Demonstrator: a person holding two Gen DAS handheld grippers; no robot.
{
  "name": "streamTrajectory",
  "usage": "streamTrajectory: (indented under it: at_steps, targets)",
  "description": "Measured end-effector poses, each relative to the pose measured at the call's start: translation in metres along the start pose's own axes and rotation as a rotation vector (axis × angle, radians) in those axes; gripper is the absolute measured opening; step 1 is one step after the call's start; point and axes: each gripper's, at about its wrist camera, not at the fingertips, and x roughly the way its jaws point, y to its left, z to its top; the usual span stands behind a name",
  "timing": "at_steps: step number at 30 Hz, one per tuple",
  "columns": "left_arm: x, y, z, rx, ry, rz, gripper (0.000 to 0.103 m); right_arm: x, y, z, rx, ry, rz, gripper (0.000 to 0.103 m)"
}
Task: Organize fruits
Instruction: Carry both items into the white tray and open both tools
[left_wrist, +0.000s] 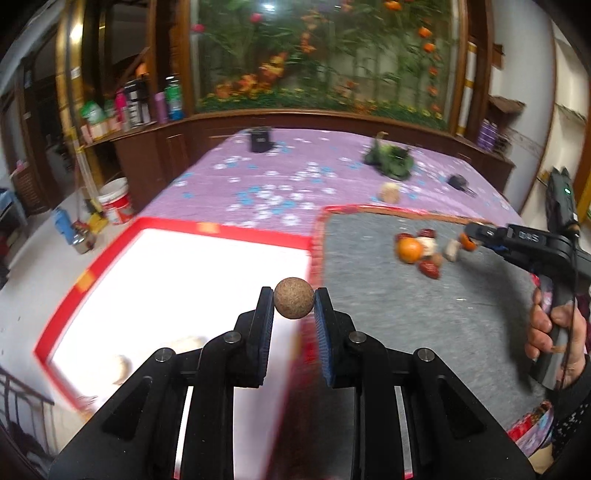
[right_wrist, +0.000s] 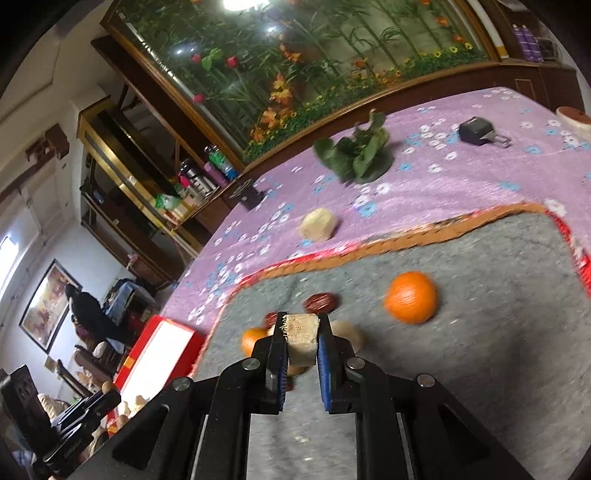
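My left gripper is shut on a round brown fruit and holds it above the right edge of a white box with a red rim. My right gripper is shut on a pale beige chunk above the grey mat. On the mat lie an orange, a smaller orange, red dates and a pale piece. The same pile shows in the left wrist view, with the right gripper beside it.
The mat and box lie on a purple flowered bedspread. On it are a leafy green vegetable, a pale lump, a black charger and a black box. Pale items lie inside the white box. A wooden shelf stands behind.
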Motion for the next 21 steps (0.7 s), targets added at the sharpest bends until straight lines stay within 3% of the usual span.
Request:
streamTrajectory:
  at_steps: [5,11,21]
  targets:
    - [-0.007,0.045,-0.007,-0.081,-0.01,0.08,0.021,0.021,0.052,-0.014,-0.062,0.075,0.11,0.013]
    - [-0.006,0.076,-0.017,-0.131,0.002,0.113,0.021,0.061,0.128,-0.039,-0.172,0.176,0.23,0.013]
    - [0.003,0.094,-0.028,-0.13,0.023,0.167,0.021,0.111,0.194,-0.074,-0.313,0.261,0.26,0.013]
